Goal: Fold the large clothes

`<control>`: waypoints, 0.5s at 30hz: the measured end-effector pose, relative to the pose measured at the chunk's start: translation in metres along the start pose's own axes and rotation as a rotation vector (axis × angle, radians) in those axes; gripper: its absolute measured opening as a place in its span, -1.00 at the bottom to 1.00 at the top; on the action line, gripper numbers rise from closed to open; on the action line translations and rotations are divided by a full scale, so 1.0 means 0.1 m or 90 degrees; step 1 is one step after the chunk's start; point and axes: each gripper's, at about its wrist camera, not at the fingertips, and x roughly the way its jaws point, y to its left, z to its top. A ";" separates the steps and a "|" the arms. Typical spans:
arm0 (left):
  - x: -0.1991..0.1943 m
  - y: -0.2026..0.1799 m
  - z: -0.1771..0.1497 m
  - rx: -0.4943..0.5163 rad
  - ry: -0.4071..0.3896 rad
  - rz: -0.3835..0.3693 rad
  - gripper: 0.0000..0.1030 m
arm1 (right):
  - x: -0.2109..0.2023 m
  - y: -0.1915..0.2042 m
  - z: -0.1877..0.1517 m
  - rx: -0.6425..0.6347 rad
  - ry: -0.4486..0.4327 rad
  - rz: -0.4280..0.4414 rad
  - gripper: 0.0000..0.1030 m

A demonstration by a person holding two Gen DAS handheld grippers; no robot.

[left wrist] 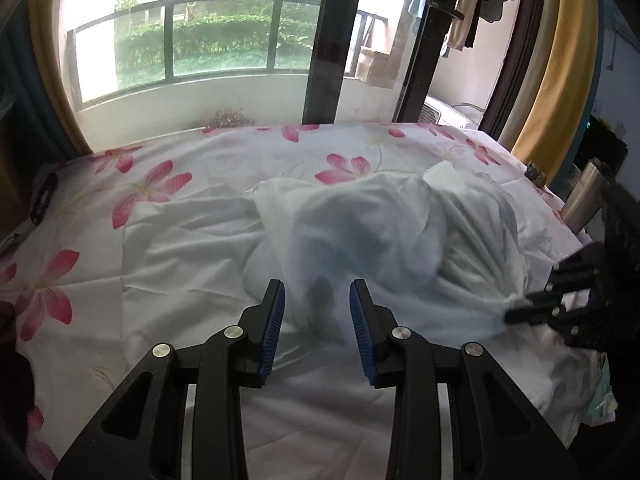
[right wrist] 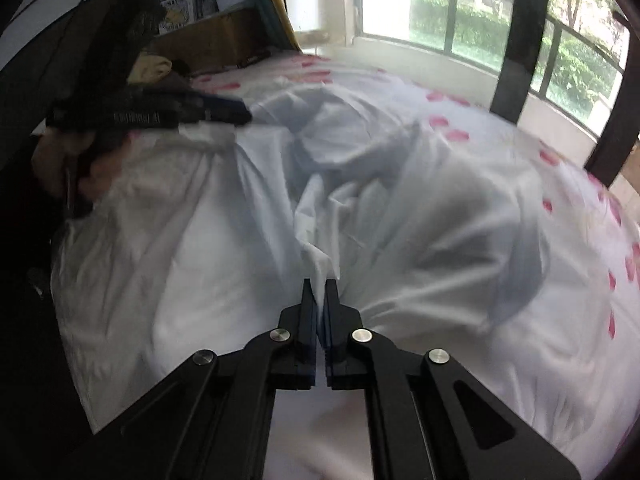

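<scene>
— On the bed [left wrist: 168,148], with its sheet of pink flowers, what do we have?

— We have the white garment [left wrist: 360,216] lying crumpled in a heap across the middle and near part of the sheet, well this side of the window [left wrist: 192,40]. It bulges up in the middle and spreads flat toward us.

— And our left gripper [left wrist: 317,292]?

— We see its jaws standing apart above the near part of the cloth, blue pads [left wrist: 276,320] facing each other, with nothing pinched between them. A dark shadow lies on the fabric in the gap.

— The right gripper [right wrist: 319,286]?

— In its own view we see the jaws drawn together on a ridge of the white garment [right wrist: 224,240], a thin fold rising out from between the tips. From the left camera we see the same tool at the right edge [left wrist: 532,312], its tips on the cloth's right side, blurred.

— Anything else nearby?

— We make out a steel cup [left wrist: 584,196] at the far right of the bed, and clothes hanging [left wrist: 468,4] beyond the glass door.
</scene>
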 end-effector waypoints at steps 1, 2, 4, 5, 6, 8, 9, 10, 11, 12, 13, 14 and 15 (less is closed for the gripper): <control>-0.03 -0.05 0.03 0.005 -0.005 -0.005 -0.31 | -0.01 0.01 -0.04 0.001 0.002 0.001 -0.93; -0.04 -0.08 0.04 0.010 -0.009 -0.011 -0.31 | -0.01 0.02 -0.06 -0.001 0.002 -0.003 -0.93; -0.04 -0.17 0.08 0.024 -0.016 -0.023 -0.31 | -0.04 0.05 -0.09 -0.005 -0.002 -0.013 -0.85; -0.03 -0.22 0.11 0.032 -0.017 -0.031 -0.31 | -0.07 0.06 -0.09 -0.003 -0.006 -0.011 -0.80; 0.00 -0.26 0.14 0.038 -0.016 -0.037 -0.31 | -0.09 0.06 -0.08 -0.001 -0.012 -0.011 -0.63; 0.10 -0.30 0.20 0.043 -0.009 -0.048 -0.31 | -0.16 0.03 -0.02 0.007 -0.030 -0.022 -0.14; 0.14 -0.30 0.22 0.041 -0.005 -0.051 -0.31 | -0.21 0.01 0.00 0.014 -0.041 -0.025 0.03; 0.20 -0.30 0.25 0.036 0.003 -0.056 -0.31 | -0.25 0.00 0.02 0.017 -0.050 -0.025 0.04; 0.25 -0.29 0.29 0.030 0.011 -0.061 -0.31 | -0.31 -0.03 0.04 0.021 -0.063 -0.028 0.04; 0.30 -0.28 0.33 0.025 0.016 -0.061 -0.31 | -0.36 -0.06 0.06 0.025 -0.075 -0.036 0.04; 0.34 -0.27 0.36 0.022 0.021 -0.060 -0.31 | -0.42 -0.11 0.09 0.031 -0.087 -0.051 0.04; 0.38 -0.26 0.38 0.019 0.026 -0.059 -0.31 | -0.46 -0.16 0.11 0.039 -0.096 -0.066 0.04; 0.43 -0.24 0.42 0.016 0.032 -0.054 -0.31 | -0.48 -0.22 0.13 0.048 -0.103 -0.088 0.04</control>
